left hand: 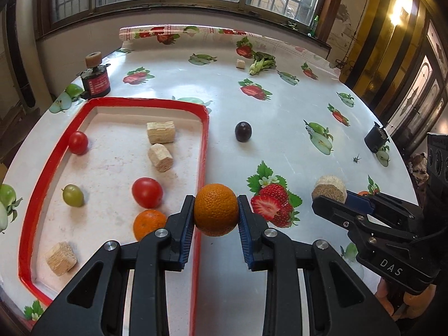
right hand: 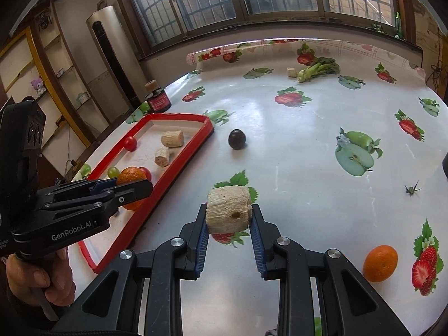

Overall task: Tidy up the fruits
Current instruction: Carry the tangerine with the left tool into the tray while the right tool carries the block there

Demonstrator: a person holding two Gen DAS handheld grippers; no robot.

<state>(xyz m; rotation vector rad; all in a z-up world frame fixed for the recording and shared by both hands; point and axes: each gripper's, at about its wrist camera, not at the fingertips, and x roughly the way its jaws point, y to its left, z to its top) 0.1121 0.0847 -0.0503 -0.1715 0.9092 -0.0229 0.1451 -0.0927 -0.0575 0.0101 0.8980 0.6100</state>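
My left gripper (left hand: pixel 216 210) is shut on an orange (left hand: pixel 216 209), held above the right rim of the red-rimmed tray (left hand: pixel 203 140). The tray holds two red tomatoes (left hand: pixel 147 192), a green grape (left hand: pixel 72 195), another orange (left hand: pixel 148 223) and several pale sugarcane chunks (left hand: pixel 160 157). My right gripper (right hand: pixel 229 214) is shut on a sugarcane chunk (right hand: pixel 228 211), held over the table right of the tray. A dark plum (left hand: pixel 243 131) lies on the table beyond the tray, and it also shows in the right wrist view (right hand: pixel 237 139). A loose orange (right hand: pixel 380 263) lies at the right.
The round table (left hand: pixel 280 112) has a fruit-print cloth. A red-labelled jar (left hand: pixel 96 82) stands behind the tray. A leafy green vegetable (left hand: pixel 261 64) and a small chunk (left hand: pixel 240 63) lie at the far side. A black cup (left hand: pixel 375 138) stands at the right edge.
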